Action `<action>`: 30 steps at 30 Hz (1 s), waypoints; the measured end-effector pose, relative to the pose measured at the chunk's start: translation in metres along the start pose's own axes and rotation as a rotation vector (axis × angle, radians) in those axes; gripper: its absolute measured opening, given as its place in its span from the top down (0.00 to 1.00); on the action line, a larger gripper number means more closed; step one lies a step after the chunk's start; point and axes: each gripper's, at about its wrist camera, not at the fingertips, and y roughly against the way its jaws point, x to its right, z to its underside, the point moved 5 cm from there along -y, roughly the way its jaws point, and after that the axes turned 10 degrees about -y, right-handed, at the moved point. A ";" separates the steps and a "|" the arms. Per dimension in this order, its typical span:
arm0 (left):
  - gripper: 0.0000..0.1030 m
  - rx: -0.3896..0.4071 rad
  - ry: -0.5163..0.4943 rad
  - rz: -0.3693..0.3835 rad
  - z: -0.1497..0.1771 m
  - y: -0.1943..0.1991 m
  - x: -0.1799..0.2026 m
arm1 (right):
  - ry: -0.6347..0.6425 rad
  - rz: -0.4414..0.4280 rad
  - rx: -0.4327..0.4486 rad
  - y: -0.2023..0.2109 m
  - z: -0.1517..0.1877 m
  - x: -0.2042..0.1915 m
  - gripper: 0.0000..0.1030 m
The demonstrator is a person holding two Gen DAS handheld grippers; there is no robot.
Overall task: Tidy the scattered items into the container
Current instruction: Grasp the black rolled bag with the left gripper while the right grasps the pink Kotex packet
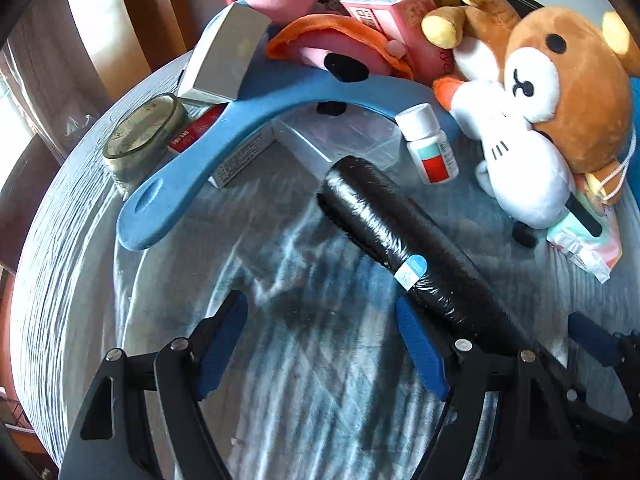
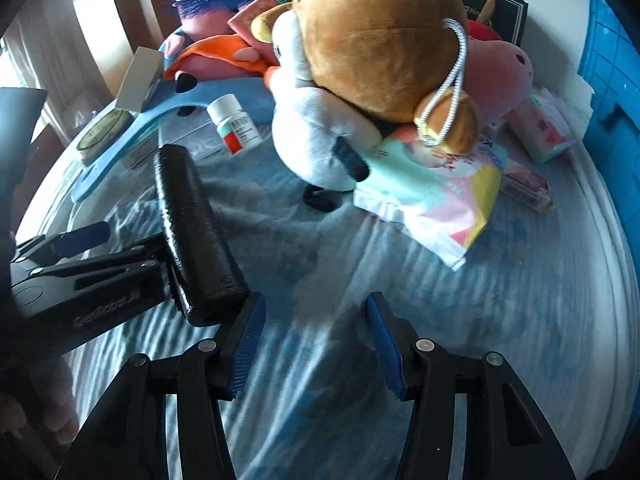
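A black roll of bags lies on the striped table, just right of my left gripper, which is open and empty; the roll touches its right finger. In the right wrist view the roll lies left of my open, empty right gripper, its near end against the left finger, and the left gripper sits beside it. A brown and white plush bear lies behind, also in the left wrist view. A blue crate stands at far right.
A white pill bottle, a blue curved hanger, a grey box, a round tin, pink plush toys, a tissue pack and small pink boxes lie about the table. The table edge curves at left.
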 end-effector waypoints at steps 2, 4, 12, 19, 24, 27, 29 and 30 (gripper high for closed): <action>0.26 0.013 0.039 -0.009 0.001 0.008 -0.008 | 0.011 -0.034 -0.005 0.000 0.004 -0.010 0.49; 0.26 0.028 0.083 -0.013 0.003 0.020 -0.013 | 0.014 -0.089 -0.017 0.001 0.008 -0.019 0.49; 0.26 0.089 0.107 0.039 0.002 0.044 0.024 | -0.098 0.009 0.097 0.026 -0.007 0.028 0.49; 0.26 0.068 0.076 0.058 -0.004 0.029 0.059 | -0.129 0.060 0.146 0.023 -0.034 0.061 0.45; 0.25 0.025 0.056 0.033 -0.005 0.001 0.071 | -0.135 0.048 0.137 0.010 -0.045 0.071 0.39; 0.26 0.047 0.050 0.024 -0.011 -0.002 0.071 | -0.137 0.037 0.130 -0.002 -0.050 0.069 0.38; 0.25 0.062 0.041 0.021 -0.014 -0.004 0.072 | -0.146 0.036 0.126 -0.009 -0.054 0.070 0.31; 0.25 0.067 0.043 0.025 -0.016 -0.005 0.072 | -0.148 0.033 0.122 -0.012 -0.056 0.070 0.29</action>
